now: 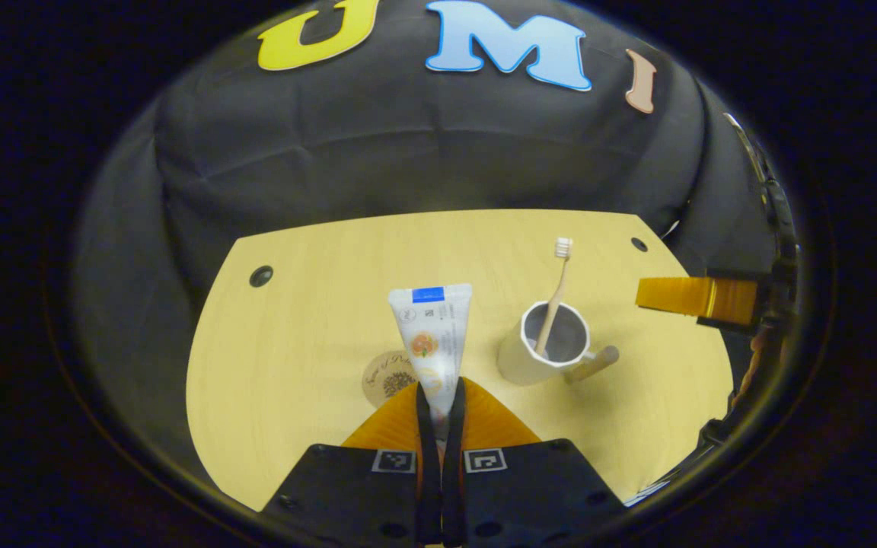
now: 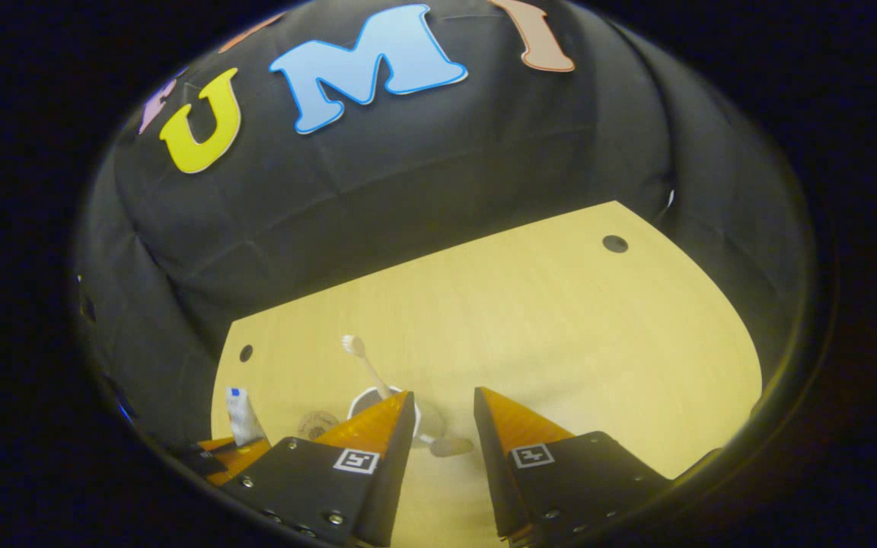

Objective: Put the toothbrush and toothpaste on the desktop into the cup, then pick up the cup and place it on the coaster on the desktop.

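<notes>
In the left gripper view, the left gripper (image 1: pixel 439 399) sits at the bottom centre of the frame with its 2 fingers drawn close together, pinching the lower end of the toothpaste (image 1: pixel 432 335). The tube stands upright above the fingertips, its flat crimped end at the top, just left of the frame's centre. Behind the tube's lower left, the round coaster (image 1: pixel 387 376) lies flat on the desktop (image 1: pixel 301 320), partly hidden by the fingers. To the right of the tube, near the middle of the frame, stands the cup (image 1: pixel 544 344) with its handle pointing lower right. The toothbrush (image 1: pixel 555 293) leans inside it, bristle head up and above the rim. At the right edge of the frame the right gripper (image 1: pixel 693 298) reaches in over the desktop, apart from the cup

In the right gripper view, the right gripper (image 2: pixel 442 418) fills the bottom centre, its 2 fingers spread wide with nothing between them. The cup (image 2: pixel 366 399) shows just behind the left finger, mostly hidden, the toothbrush (image 2: pixel 362 358) rising from it. At the lower left the toothpaste (image 2: pixel 240 415) stands held by the left gripper (image 2: pixel 229 450), with the coaster (image 2: pixel 317 422) between tube and cup
</notes>
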`<state>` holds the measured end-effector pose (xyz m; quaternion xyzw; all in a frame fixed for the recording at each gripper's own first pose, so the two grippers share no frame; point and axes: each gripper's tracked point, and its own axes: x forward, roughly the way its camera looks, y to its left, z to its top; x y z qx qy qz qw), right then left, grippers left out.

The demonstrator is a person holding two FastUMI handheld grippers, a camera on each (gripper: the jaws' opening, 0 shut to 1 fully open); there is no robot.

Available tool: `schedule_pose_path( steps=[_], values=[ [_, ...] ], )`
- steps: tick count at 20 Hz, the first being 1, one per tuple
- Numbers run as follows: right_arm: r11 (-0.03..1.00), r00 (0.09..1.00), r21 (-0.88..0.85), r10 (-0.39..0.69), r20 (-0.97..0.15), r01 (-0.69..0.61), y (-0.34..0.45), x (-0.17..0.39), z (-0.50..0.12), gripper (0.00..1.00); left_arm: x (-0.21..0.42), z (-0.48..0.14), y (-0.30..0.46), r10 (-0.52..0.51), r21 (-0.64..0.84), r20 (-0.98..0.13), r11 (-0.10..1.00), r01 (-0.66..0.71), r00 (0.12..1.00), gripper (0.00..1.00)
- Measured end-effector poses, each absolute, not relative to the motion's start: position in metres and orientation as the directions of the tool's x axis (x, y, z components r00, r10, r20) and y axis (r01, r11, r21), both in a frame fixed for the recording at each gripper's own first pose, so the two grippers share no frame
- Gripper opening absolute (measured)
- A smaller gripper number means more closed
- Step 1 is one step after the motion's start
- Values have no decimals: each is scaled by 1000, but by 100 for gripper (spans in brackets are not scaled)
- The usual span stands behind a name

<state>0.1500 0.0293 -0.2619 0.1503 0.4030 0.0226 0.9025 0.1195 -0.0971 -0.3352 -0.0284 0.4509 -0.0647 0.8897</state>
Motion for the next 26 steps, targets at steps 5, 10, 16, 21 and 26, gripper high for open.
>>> schedule_pose_path(
  steps=[5,10,16,21,26],
  values=[
    [954,655,268,119,-746,131,-8,133,-271,48,148,-331,-141,-209,-142,-768,977,157,606,9],
    [952,640,249,79,-764,179,-43,120,-280,48,181,-327,-172,-275,-200,-720,961,189,637,10],
    [927,596,252,39,-802,279,-89,105,-306,48,227,-309,-203,-299,-202,-616,954,221,729,8],
    [908,569,253,19,-822,335,-116,96,-318,48,243,-314,-212,-288,-211,-569,956,202,770,9],
    [901,555,245,6,-832,357,-129,96,-320,48,249,-330,-215,-267,-180,-563,963,199,782,9]
  ],
)
